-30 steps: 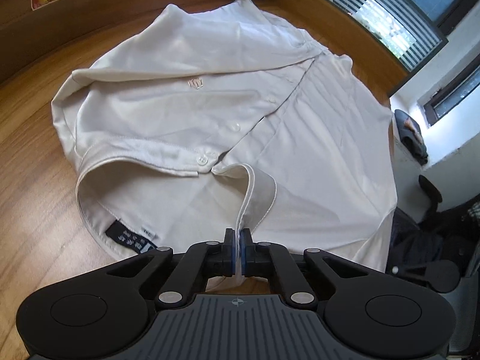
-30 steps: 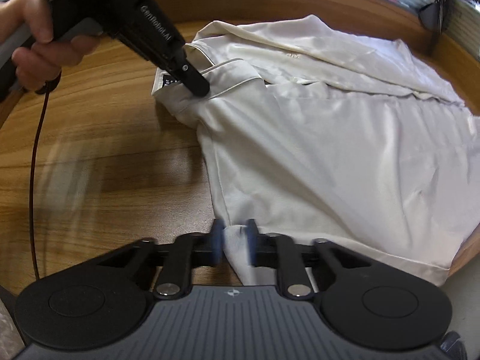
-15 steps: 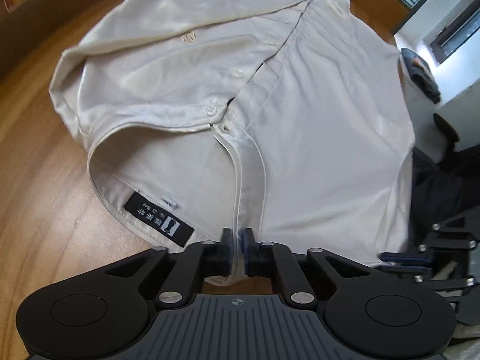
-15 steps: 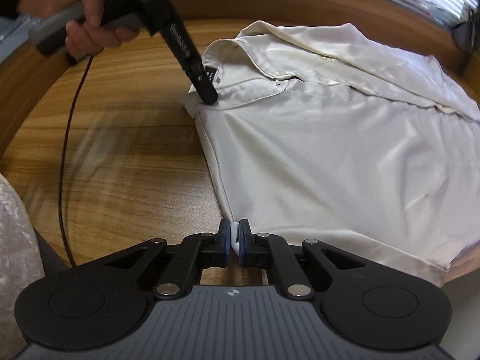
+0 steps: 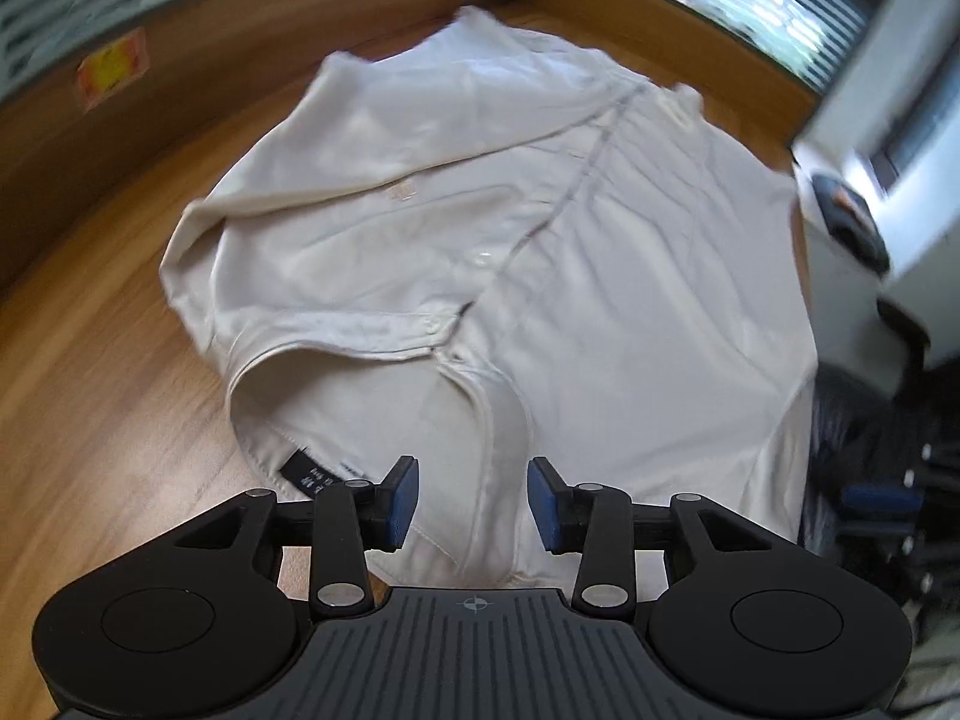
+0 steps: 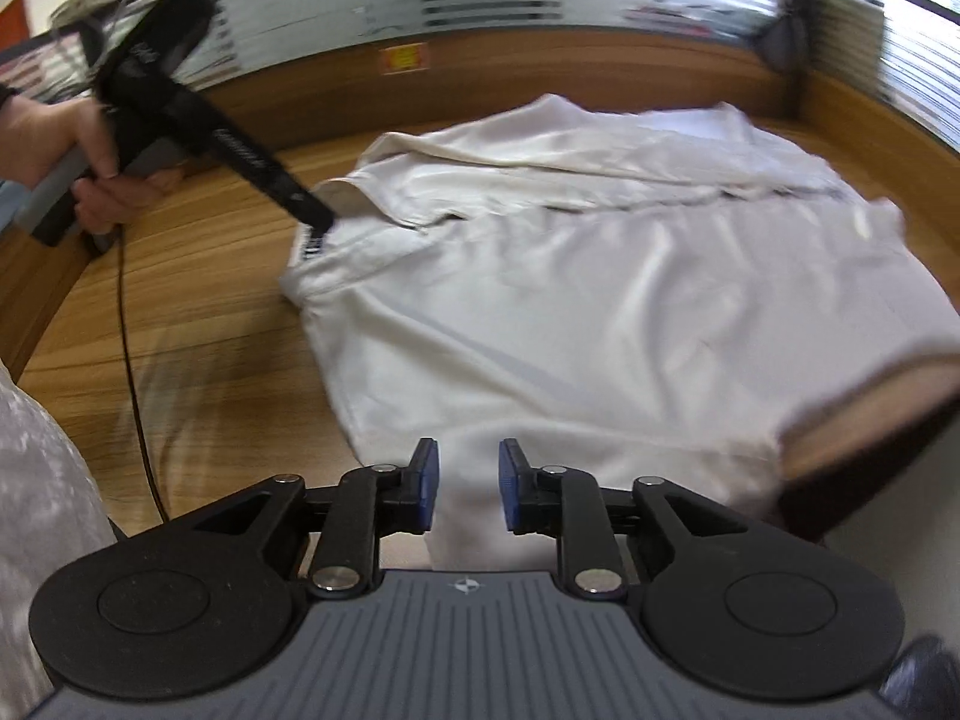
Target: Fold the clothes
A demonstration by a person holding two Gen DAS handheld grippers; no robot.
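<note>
One table (image 5: 90,372), wood, with a raised wooden rim at its far side (orange sticker (image 6: 403,57) on the rim, 12 o'clock in the right view). One cream shirt (image 5: 600,312) lies spread flat on it, filling the middle of both views; its 3 o'clock edge in the left view reaches the table edge. Sleeve folded across the chest toward 11 o'clock. Collar (image 5: 336,360) open, facing the left gripper; black label (image 5: 306,474) inside it at about 7 o'clock, just beside the left finger.

Left gripper (image 5: 471,504): jaws have just been opening and now stand apart over the shirt's front placket. Cloth lies in the gap, blue pads (image 5: 403,498) not pressing it. In the right view this same gripper is at 10 o'clock, held in a hand (image 6: 72,156), its tip at the collar (contact unclear, blurred); a thin black cable (image 6: 129,336) trails from it across the table.

Right gripper (image 6: 468,483): jaws likewise just opened, parted over the shirt's near edge at 6 o'clock. White fabric shows between the pads, none clamped.

Both frames motion-blurred.
</note>
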